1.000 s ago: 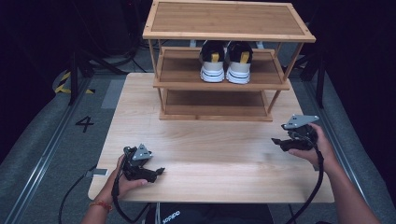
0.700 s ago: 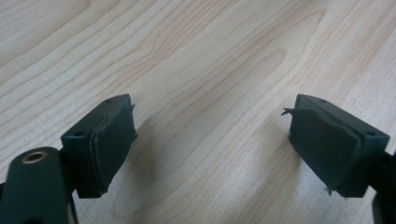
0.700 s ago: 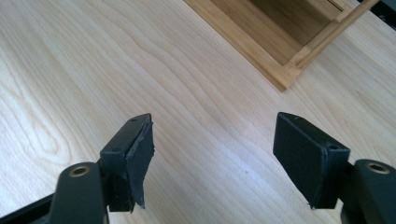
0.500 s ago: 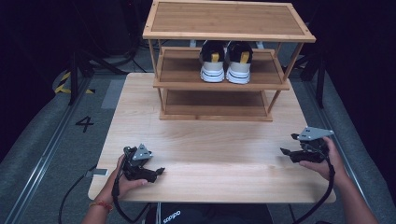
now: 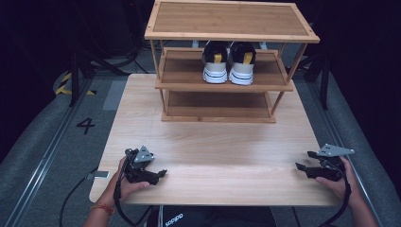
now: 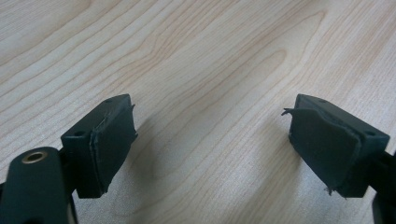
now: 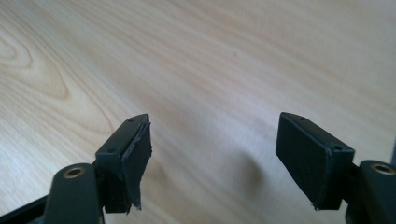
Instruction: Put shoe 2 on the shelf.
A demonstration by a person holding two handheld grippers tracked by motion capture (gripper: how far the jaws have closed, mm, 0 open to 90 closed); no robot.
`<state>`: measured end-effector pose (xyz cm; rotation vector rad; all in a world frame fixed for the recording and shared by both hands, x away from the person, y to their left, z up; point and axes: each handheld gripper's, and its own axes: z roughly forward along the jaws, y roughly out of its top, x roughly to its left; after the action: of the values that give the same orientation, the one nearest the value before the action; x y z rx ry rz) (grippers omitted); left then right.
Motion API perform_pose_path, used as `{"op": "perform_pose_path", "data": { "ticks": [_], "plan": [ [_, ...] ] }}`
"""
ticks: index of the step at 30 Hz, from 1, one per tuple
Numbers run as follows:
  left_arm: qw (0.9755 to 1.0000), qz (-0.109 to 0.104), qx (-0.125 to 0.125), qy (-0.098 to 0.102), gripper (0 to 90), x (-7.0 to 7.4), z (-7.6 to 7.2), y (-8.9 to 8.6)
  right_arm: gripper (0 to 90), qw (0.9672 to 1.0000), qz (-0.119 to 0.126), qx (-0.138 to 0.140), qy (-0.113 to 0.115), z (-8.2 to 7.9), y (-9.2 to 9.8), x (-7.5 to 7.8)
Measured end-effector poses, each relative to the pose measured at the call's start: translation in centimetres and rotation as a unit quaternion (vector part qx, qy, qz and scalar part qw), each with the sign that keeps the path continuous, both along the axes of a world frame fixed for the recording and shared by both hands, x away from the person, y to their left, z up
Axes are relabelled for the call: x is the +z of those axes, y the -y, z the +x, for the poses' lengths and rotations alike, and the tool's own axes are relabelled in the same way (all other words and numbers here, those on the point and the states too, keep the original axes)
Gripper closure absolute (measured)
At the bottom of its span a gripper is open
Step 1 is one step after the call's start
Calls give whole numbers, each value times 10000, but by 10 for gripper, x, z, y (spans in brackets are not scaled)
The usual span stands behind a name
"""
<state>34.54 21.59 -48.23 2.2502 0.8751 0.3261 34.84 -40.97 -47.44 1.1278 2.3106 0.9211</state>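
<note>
Both your grippers sit near the table's front edge, empty-jawed.

Your left gripper [image 5: 158, 174] rests at about 7 o'clock on the wooden table [image 5: 213, 142], jaws standing wide apart over bare wood grain with nothing between them. Your right gripper [image 5: 303, 161] sits at about 4 o'clock by the right edge; its jaws have just been opening and stand apart, nothing between them. The pair of sneakers [image 5: 229, 64] stands at 12 o'clock on the middle shelf of the wooden shoe rack [image 5: 227, 21], well apart from both grippers.
</note>
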Motion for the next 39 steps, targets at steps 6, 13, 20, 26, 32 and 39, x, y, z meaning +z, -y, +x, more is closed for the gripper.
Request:
{"op": "perform_pose_path", "data": {
  "ticks": [6,13,20,26,32,39],
  "plan": [
    [10000,-3,15,1,148,0,0,0,255,9986,464,-231,-53,-5,9,-12],
    [10000,7,1,20,149,0,0,-1,246,9983,480,-335,-14,-5,7,-13],
    [10000,-21,-13,-33,150,0,0,-1,246,9983,466,-356,-7,-5,6,-13],
    [10000,-21,-38,-42,156,0,3,-1,247,9978,472,-466,-9,-5,5,-13],
    [10000,-45,-34,-27,156,0,4,-1,248,9978,466,-465,8,-4,5,-13],
    [10000,-33,-31,-14,156,0,4,-1,259,9975,474,-519,9,-4,5,-13]
  ]
}}
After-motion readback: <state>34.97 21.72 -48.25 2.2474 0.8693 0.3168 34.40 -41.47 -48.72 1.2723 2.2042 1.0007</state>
